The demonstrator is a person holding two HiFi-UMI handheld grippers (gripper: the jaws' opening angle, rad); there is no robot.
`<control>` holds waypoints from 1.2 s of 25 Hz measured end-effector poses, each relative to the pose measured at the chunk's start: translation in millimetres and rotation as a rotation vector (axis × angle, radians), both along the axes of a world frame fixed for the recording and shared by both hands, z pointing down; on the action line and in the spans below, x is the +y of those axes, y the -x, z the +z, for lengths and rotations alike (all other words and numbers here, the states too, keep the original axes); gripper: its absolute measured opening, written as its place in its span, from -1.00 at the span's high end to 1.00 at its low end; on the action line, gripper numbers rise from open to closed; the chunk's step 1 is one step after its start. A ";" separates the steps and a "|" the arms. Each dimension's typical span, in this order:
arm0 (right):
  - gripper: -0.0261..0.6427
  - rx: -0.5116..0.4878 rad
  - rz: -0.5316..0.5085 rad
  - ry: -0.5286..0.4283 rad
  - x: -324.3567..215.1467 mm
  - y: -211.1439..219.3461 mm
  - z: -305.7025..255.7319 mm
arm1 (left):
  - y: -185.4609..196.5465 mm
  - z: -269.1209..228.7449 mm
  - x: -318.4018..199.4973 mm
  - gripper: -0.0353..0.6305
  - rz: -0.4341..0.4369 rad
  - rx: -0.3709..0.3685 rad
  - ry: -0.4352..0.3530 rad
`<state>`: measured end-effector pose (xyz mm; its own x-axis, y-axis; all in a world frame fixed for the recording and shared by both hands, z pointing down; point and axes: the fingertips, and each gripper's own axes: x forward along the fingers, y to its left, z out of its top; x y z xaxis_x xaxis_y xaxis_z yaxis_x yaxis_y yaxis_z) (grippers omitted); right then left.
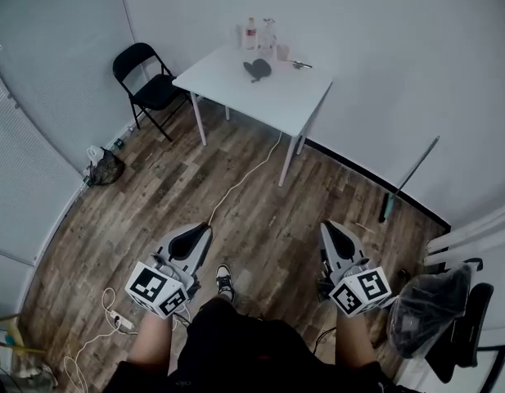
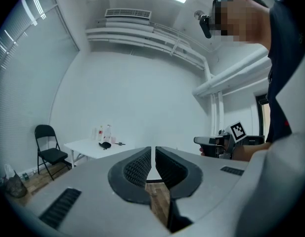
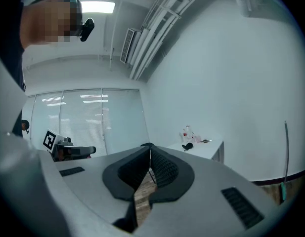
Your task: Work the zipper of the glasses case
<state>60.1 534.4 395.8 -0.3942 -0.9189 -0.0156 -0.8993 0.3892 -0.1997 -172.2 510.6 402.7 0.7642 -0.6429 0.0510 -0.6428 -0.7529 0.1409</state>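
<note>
The dark glasses case [image 1: 257,69] lies on a white table [image 1: 277,97] at the far side of the room, well away from both grippers. It shows small in the left gripper view [image 2: 105,144] and in the right gripper view [image 3: 187,146]. My left gripper [image 1: 205,229] and right gripper [image 1: 327,228] are held level over the wood floor, pointing toward the table. Both are shut with nothing between the jaws, as the left gripper [image 2: 153,149] and right gripper [image 3: 149,147] show in their own views.
A black folding chair [image 1: 146,76] stands left of the table. Bottles [image 1: 250,33] stand at the table's back edge. A white cable [image 1: 244,174] runs across the floor to a power strip [image 1: 121,322]. A pole [image 1: 409,178] leans on the right wall.
</note>
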 end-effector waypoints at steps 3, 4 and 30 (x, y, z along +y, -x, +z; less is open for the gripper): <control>0.86 0.008 -0.002 0.018 -37.7 10.3 3.0 | 5.9 2.1 -36.8 0.76 0.012 -0.005 0.000; 0.86 0.014 0.000 0.021 -52.3 15.3 2.9 | 10.0 2.9 -51.9 0.76 0.013 -0.005 0.003; 0.86 0.116 0.020 0.060 -304.8 88.6 -2.1 | 71.2 14.8 -310.9 0.76 0.087 0.011 0.059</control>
